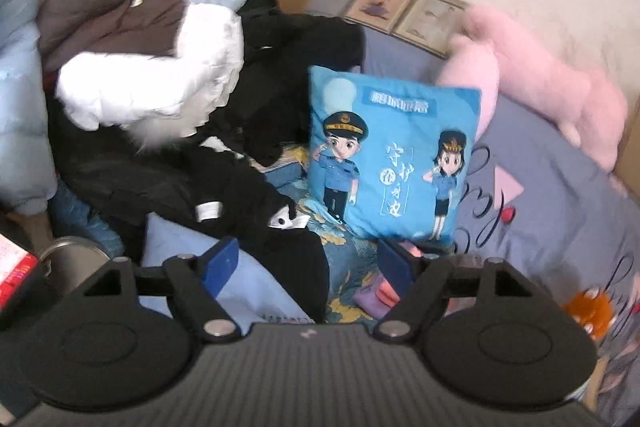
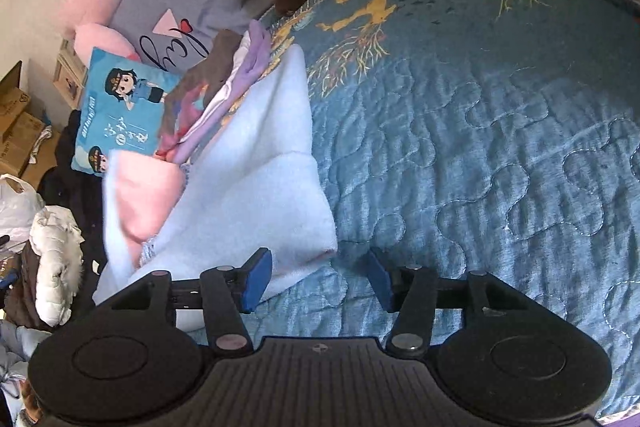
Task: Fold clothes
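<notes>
My left tool (image 1: 308, 263) stands wide and empty; my right tool (image 2: 318, 277) gapes empty too, the light blue garment (image 2: 256, 187) on the quilt (image 2: 500, 147) touching its left pad.

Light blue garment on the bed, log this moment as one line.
light blue garment: folded on quilt | right gripper: open at its corner | left gripper: open, empty
</notes>
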A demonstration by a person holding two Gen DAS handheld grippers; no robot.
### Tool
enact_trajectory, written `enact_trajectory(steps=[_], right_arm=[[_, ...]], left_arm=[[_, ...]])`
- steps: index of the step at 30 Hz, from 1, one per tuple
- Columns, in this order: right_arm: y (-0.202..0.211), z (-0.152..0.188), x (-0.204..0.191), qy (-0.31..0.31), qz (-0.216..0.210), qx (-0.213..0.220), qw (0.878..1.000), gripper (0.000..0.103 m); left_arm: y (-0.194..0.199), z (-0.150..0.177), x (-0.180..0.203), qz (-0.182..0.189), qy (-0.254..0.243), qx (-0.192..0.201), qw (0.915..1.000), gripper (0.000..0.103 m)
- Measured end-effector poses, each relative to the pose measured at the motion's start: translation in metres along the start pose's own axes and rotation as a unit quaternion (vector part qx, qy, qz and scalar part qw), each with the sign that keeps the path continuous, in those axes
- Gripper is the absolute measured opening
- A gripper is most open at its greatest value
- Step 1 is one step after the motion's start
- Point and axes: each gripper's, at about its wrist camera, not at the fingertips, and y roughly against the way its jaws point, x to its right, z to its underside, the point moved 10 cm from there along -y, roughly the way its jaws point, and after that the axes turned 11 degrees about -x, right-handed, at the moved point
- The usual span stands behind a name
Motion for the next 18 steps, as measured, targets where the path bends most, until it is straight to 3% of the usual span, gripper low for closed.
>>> enact_trajectory(steps=[3, 5, 6, 8, 10, 11, 14, 16, 18], right_arm=[[0.000, 0.000, -0.001, 0.007, 0.005, 0.002, 1.000, 0.053], [0.001, 0.001, -0.003, 0.012, 0.011, 0.002, 1.000, 0.053], [0.001, 0.001, -0.004, 0.020, 0.017, 0.003, 1.000, 0.053], [0.002, 0.002, -0.007, 0.036, 0.030, 0.005, 0.999, 0.054], [0.000, 0.005, -0.011, 0.062, 0.049, 0.007, 0.997, 0.054], [-0.001, 0.006, -0.013, 0.076, 0.059, 0.007, 0.995, 0.055], [-0.006, 0.011, -0.020, 0.121, 0.086, 0.008, 0.989, 0.060], [-0.008, 0.013, -0.023, 0.140, 0.097, 0.008, 0.985, 0.061], [-0.008, 0.013, -0.022, 0.141, 0.099, 0.010, 0.985, 0.061]], left_arm=[[0.004, 0.015, 0.047, 0.094, -0.082, -0.055, 0.9907, 0.081], [-0.001, 0.051, 0.105, 0.180, -0.166, -0.110, 0.9634, 0.084], [-0.003, 0.078, 0.142, 0.225, -0.209, -0.142, 0.9410, 0.084], [-0.009, 0.137, 0.211, 0.298, -0.287, -0.202, 0.8874, 0.085], [-0.016, 0.198, 0.275, 0.349, -0.356, -0.256, 0.8282, 0.088], [-0.020, 0.225, 0.302, 0.357, -0.382, -0.277, 0.8060, 0.088], [-0.043, 0.300, 0.358, 0.343, -0.453, -0.331, 0.7536, 0.088], [-0.065, 0.331, 0.383, 0.324, -0.487, -0.338, 0.7375, 0.088], [-0.092, 0.348, 0.403, 0.314, -0.507, -0.332, 0.7305, 0.088]])
